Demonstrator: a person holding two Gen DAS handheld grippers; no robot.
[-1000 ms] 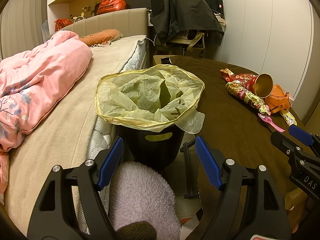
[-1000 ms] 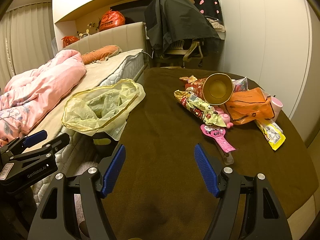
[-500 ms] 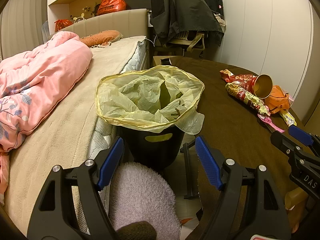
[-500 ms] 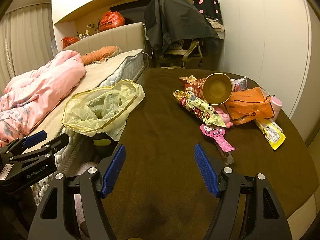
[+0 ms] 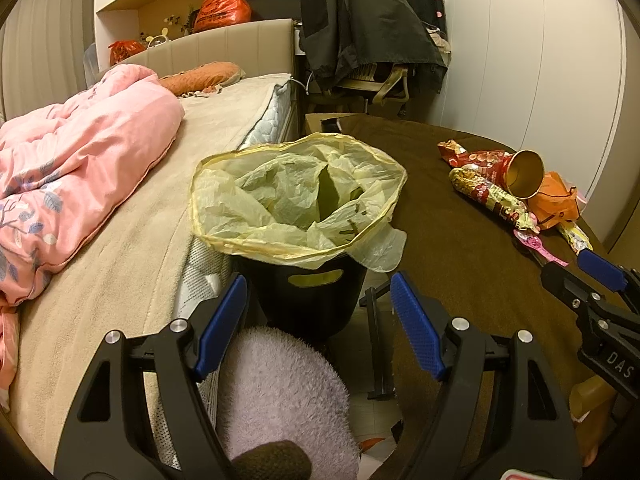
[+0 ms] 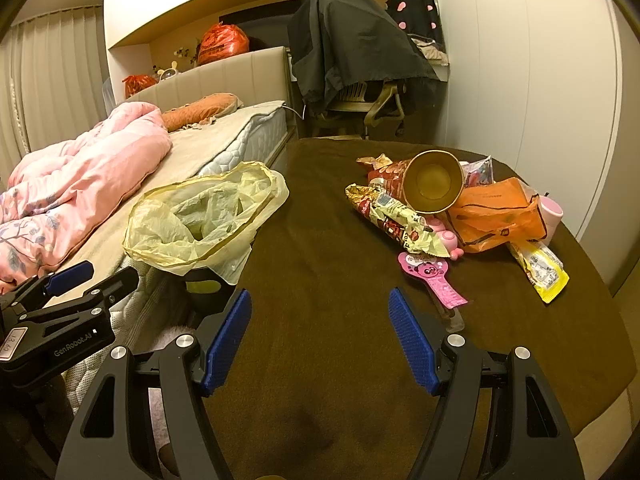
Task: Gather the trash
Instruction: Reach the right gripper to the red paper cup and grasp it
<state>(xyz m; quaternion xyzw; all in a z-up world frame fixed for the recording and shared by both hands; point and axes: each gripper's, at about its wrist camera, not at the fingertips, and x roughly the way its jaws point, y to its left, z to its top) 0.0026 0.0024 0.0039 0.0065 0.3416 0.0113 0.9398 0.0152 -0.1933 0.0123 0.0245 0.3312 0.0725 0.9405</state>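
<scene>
Two hand-held grippers are hovering side by side at the near end of a bedroom scene. The left hand-held gripper (image 5: 318, 320) is spreading its blue-padded fingers wide with nothing between them, hanging in front of a black trash bin (image 5: 308, 296) that is standing between a bed (image 5: 132, 248) and a brown-covered surface (image 6: 320, 280). A pale yellow bag (image 5: 296, 196) is lining the bin, its mouth gaping open and its rim draping over the bin's edge. A fuzzy lilac slipper (image 5: 280, 392) is showing just below this gripper.

The right hand-held gripper (image 6: 320, 336) is likewise standing wide open and holding nothing, hovering above the near edge of the surface.

The trash is lying in a cluster toward the far right edge of the surface: a gold paper cup (image 6: 434, 182) tipped on its side with its mouth facing the camera, a crumpled snack wrapper (image 6: 394, 220) touching it on the left, an orange plastic bag (image 6: 496, 216) to its right, a yellow sachet (image 6: 540, 268) near the right edge, and a pink card package (image 6: 432, 278) lying nearest the gripper. A pink cup (image 6: 552, 216) is sitting just behind the orange bag.

A pink quilt (image 5: 72, 160) is lying bunched on the bed.
</scene>
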